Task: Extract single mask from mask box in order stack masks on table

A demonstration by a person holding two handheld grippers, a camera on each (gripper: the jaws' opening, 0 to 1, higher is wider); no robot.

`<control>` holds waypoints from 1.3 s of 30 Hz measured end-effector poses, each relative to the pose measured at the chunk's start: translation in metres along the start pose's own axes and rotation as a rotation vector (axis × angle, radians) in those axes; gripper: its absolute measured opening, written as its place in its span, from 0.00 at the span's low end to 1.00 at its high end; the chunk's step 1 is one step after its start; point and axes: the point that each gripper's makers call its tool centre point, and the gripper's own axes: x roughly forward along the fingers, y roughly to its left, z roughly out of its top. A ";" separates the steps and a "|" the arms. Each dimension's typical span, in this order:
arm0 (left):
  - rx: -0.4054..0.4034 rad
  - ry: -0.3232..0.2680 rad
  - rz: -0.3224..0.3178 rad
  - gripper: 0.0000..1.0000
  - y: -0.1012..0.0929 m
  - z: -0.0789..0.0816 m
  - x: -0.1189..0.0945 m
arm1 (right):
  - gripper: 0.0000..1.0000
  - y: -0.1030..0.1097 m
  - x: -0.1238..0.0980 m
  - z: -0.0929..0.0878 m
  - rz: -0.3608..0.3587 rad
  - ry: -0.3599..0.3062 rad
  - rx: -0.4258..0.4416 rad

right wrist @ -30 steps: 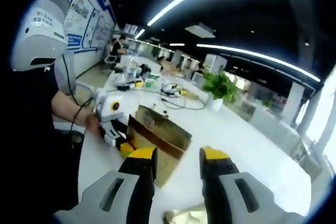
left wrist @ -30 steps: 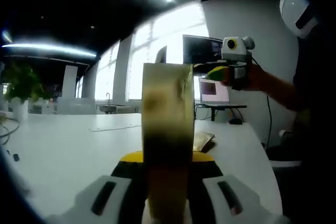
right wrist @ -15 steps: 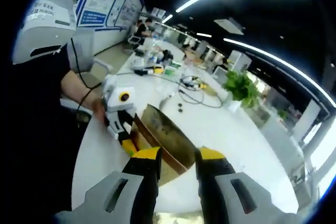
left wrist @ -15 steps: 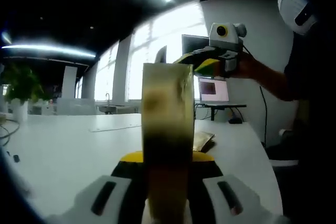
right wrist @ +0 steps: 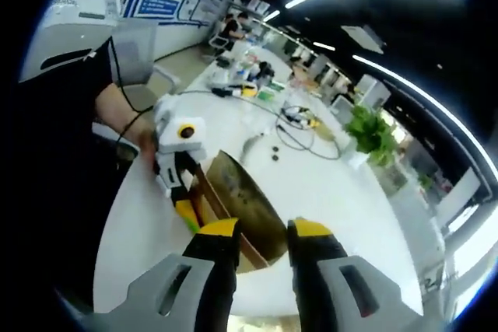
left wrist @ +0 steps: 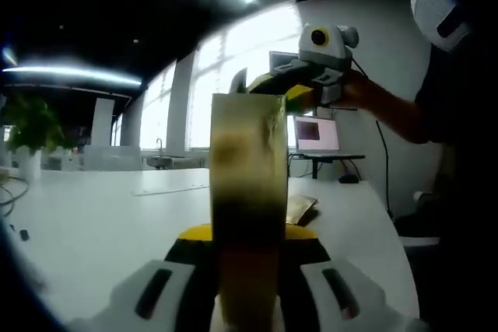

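In the left gripper view, my left tongs (left wrist: 247,270) rise from the bottom centre and are clamped on the mask box (left wrist: 249,192), which stands upright between the jaws and hides the middle of the frame with its brown, shaded wall. The white tabletop (left wrist: 101,223) spreads out to the left and right of it. Just right of the box, low on the tabletop, lies a small flat gold-coloured packet (left wrist: 299,209). In the upper right my right tongs (left wrist: 272,83) come in, held in my hand (left wrist: 354,92), their yellow tips right at the top edge of the box; from here I cannot tell how far apart they are. Behind them a monitor (left wrist: 294,75) and a laptop (left wrist: 315,134) stand at the far end of the tabletop. A potted plant (left wrist: 27,126) sits at the far left.

In the right gripper view, my right tongs (right wrist: 261,231) rise from the bottom with a clear gap between the yellow tips, holding nothing. The mask box (right wrist: 237,211) lies just beyond them, its opened top towards me. At its left edge my left tongs (right wrist: 183,192) grip its wall. Cables (right wrist: 299,118) and a potted plant (right wrist: 372,131) lie farther up the tabletop (right wrist: 327,184).
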 end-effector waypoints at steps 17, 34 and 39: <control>0.002 0.000 0.001 0.30 0.001 -0.001 -0.001 | 0.14 -0.002 0.007 -0.005 -0.004 0.055 -0.099; 0.008 0.001 -0.001 0.30 0.000 0.000 0.000 | 0.13 -0.001 0.010 -0.008 0.018 0.104 -0.164; 0.013 0.001 -0.001 0.30 0.000 0.000 0.000 | 0.11 0.001 0.011 -0.008 0.037 0.143 -0.217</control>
